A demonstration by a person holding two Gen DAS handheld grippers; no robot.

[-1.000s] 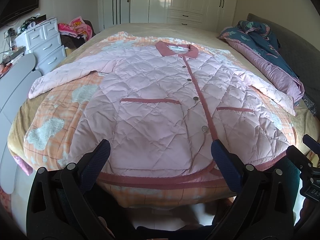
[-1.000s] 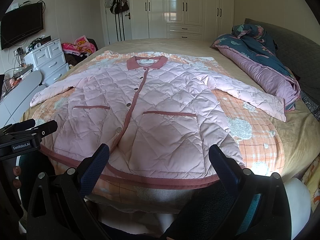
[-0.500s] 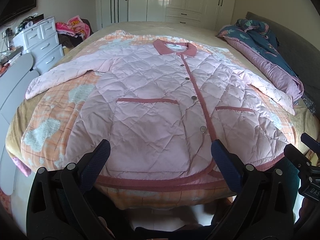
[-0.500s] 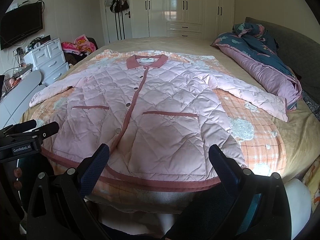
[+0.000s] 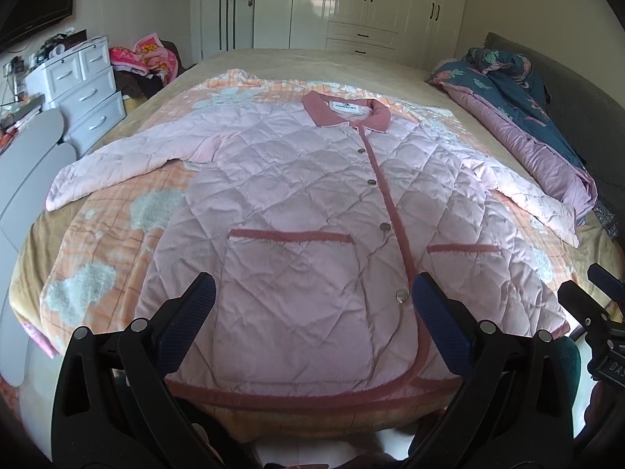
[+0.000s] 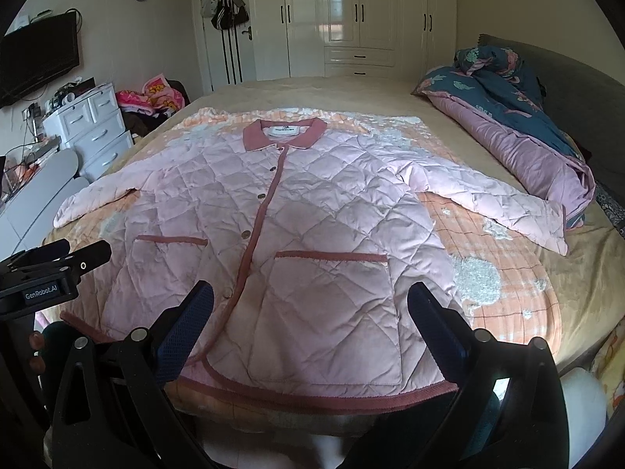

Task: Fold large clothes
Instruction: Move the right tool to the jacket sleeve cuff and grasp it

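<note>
A large pink quilted jacket (image 5: 297, 211) (image 6: 312, 226) with dark pink collar, placket and pocket trim lies flat and buttoned on the bed, both sleeves spread out to the sides. Its hem hangs near the bed's front edge. My left gripper (image 5: 312, 312) is open, held above the hem over the left pocket, with nothing between its fingers. My right gripper (image 6: 310, 312) is open too, hovering above the hem over the right pocket. Each gripper's body shows at the edge of the other's view.
An orange checked blanket (image 5: 97, 258) lies under the jacket on the tan bed (image 6: 578, 273). A rolled blue and purple quilt (image 6: 519, 133) lies along the right side. White drawers (image 5: 86, 90) and grey panels (image 5: 23, 179) stand left of the bed; wardrobes (image 6: 351, 19) behind.
Both grippers have edged slightly forward over the jacket's hem; the jacket itself has not moved and both grippers stay open.
</note>
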